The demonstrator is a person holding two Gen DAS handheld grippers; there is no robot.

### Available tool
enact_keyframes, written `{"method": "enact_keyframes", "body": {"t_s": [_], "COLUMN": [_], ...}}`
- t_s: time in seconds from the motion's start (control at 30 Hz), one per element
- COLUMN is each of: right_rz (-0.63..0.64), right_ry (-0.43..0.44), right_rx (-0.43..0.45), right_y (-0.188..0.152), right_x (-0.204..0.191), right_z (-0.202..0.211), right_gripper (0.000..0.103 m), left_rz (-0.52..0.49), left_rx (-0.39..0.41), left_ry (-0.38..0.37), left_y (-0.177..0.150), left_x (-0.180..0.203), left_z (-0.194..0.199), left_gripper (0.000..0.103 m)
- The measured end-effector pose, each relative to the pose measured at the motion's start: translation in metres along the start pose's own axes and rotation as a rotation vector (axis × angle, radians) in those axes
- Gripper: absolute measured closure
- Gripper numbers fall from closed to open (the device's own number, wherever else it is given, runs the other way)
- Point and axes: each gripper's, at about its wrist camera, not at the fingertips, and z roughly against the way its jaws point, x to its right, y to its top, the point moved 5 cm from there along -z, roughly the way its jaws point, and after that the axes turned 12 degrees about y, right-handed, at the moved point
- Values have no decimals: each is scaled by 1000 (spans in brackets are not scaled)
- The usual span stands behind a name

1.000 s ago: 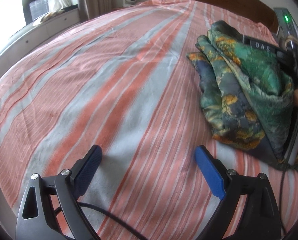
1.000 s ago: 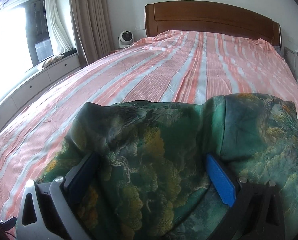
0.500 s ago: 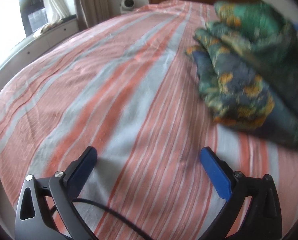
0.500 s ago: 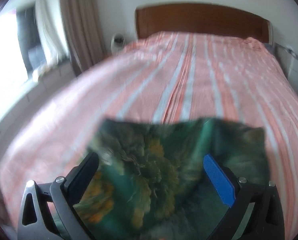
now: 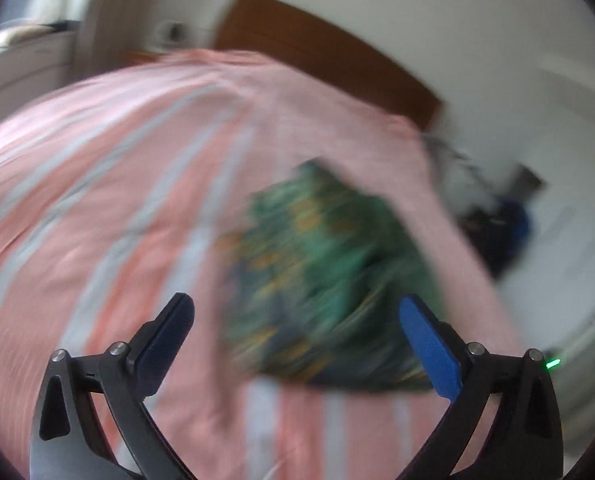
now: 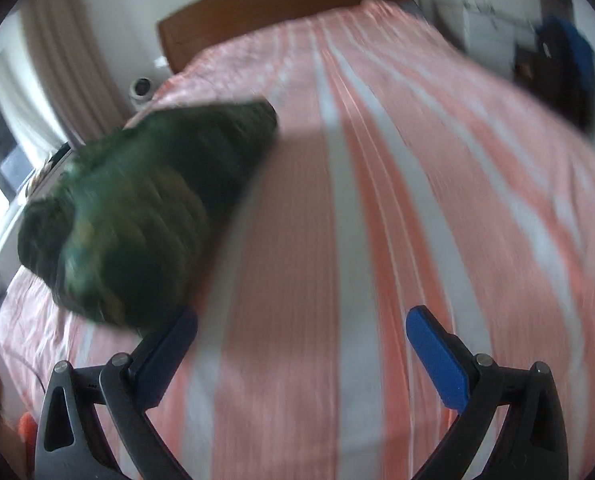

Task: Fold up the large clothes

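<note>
The folded green garment point(image 5: 325, 280) with an orange and blue print lies as a bundle on the pink striped bed point(image 5: 97, 200). Both views are blurred by motion. My left gripper point(image 5: 297, 316) is open and held above the bed, with the bundle beyond its fingertips and nothing between them. In the right wrist view the garment point(image 6: 145, 220) sits to the left, its near edge close to the left finger point(image 6: 169, 344). My right gripper point(image 6: 301, 324) is open over bare sheet and holds nothing.
A wooden headboard point(image 6: 281, 4) closes the far end of the bed. Curtains point(image 6: 57, 60) and a small white device point(image 6: 141, 88) stand at the left. A dark bag point(image 6: 561, 68) and white furniture point(image 6: 485, 28) are beyond the bed's right edge.
My right gripper has swung right, off the garment, which now lies to its left. My left gripper has risen and tilted up, so the headboard and wall have come into view.
</note>
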Motion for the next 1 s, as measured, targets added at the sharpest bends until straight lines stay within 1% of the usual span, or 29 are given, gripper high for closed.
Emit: {"method": "enact_keyframes", "body": {"t_s": [0.03, 0.07, 0.1, 0.13, 0.17, 0.2, 0.23, 0.3, 0.33, 0.37, 0.4, 0.5, 0.6, 0.63, 0.67, 0.7, 0.73, 0.77, 0.8, 0.83, 0.87, 0.93, 1.0], "right_rz": [-31, -47, -59, -66, -74, -88, -108, -167, -196, -224, -244, -236, -245, -227, -175, -116, -48, 33, 147, 239, 337, 444, 512], "right_ry": [24, 45, 81, 125, 165, 220, 282, 423, 485, 541, 575, 595, 629, 615, 562, 499, 440, 383, 313, 264, 218, 175, 153], "right_rx": [-12, -14, -10, 1, 11, 23, 30, 20, -2, -36, -72, -139, -199, -204, -206, -209, -208, -200, -172, -143, -111, -49, 17], "right_y": [-7, -8, -6, -1, 3, 11, 18, 29, 34, 36, 37, 43, 49, 50, 54, 57, 59, 61, 62, 61, 58, 55, 53], "right_x": [2, 1, -5, -13, -18, -26, -34, -45, -50, -53, -56, -62, -73, -77, -85, -93, -102, -114, -131, -144, -160, -179, -194], "right_z": [-2, -4, -7, -9, -9, -11, -13, -24, -32, -42, -55, -95, -135, -141, -148, -149, -149, -146, -139, -133, -126, -115, -102], "right_gripper": [0, 0, 0, 0, 0, 0, 0, 0, 0, 0, 0, 0, 0, 1, 10, 16, 18, 24, 31, 33, 36, 37, 38], "left_rz": [-43, -114, -157, -184, -227, -254, -255, -183, -151, -158, -179, -244, -254, -247, -240, -229, -212, -204, -214, -251, -291, -360, -370], "left_rx": [-35, -114, -187, -250, -340, -384, -415, -456, -472, -473, -467, -471, -487, -498, -507, -518, -529, -525, -511, -468, -426, -345, -280], "left_ry": [-41, -84, -103, -94, -55, -17, 6, -33, -45, -32, -14, 35, 33, 14, -2, -15, -17, 13, 38, 70, 108, 163, 177], "left_y": [10, 14, 9, 2, -13, -22, -31, -38, -41, -42, -43, -49, -52, -52, -54, -54, -55, -55, -57, -55, -54, -52, -49], "left_x": [10, 20, 24, 23, 17, 10, 1, -12, -16, -14, -12, 0, 13, 15, 16, 16, 17, 19, 21, 31, 40, 59, 73], "left_z": [-14, -41, -62, -81, -108, -124, -136, -147, -151, -153, -154, -164, -176, -179, -182, -183, -185, -183, -180, -170, -161, -144, -128], "left_gripper": [1, 1, 1, 0, 0, 0, 0, 0, 0, 0, 0, 0, 0, 0, 0, 0, 0, 1, 5, 22, 33, 42, 44]}}
